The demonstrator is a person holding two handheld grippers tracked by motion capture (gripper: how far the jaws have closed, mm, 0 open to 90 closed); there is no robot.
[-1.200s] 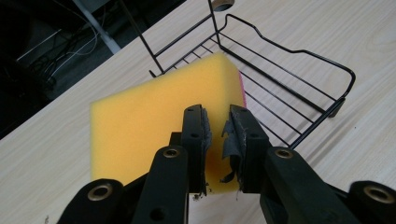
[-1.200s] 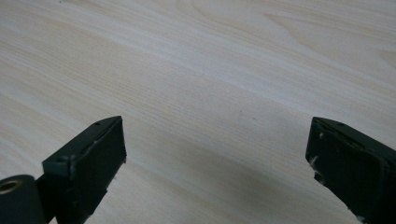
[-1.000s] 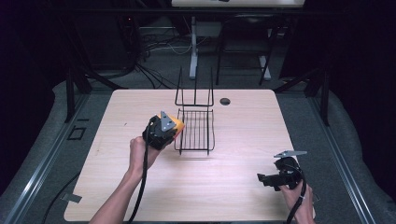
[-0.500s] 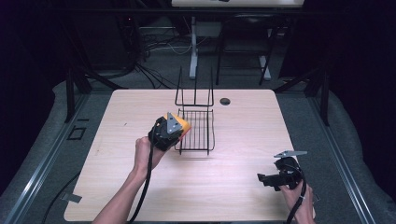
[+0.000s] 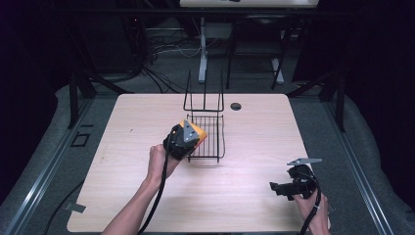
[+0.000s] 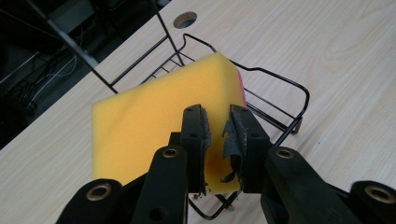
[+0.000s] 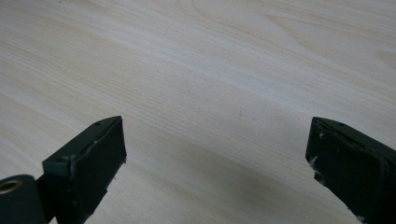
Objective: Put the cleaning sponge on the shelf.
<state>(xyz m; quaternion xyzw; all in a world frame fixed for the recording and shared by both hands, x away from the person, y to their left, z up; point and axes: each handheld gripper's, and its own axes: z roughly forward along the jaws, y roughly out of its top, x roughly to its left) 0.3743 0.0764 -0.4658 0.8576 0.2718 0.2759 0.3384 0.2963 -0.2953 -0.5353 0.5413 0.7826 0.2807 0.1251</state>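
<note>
Left gripper (image 6: 215, 122) jaws pinched on the near edge of a yellow foam sponge block (image 6: 154, 119) with a pink strip on its far side; sponge held in the air over the near left corner of the black wire basket (image 5: 208, 137), which sits mid-table on the pale wood-grain tabletop (image 5: 264, 132). Round cable hole (image 5: 236, 106) just beyond the basket's tall back frame. Right gripper (image 7: 217, 154) jaws spread wide, holding nothing, low over bare wood near the table's front right corner, well apart from the basket.
</note>
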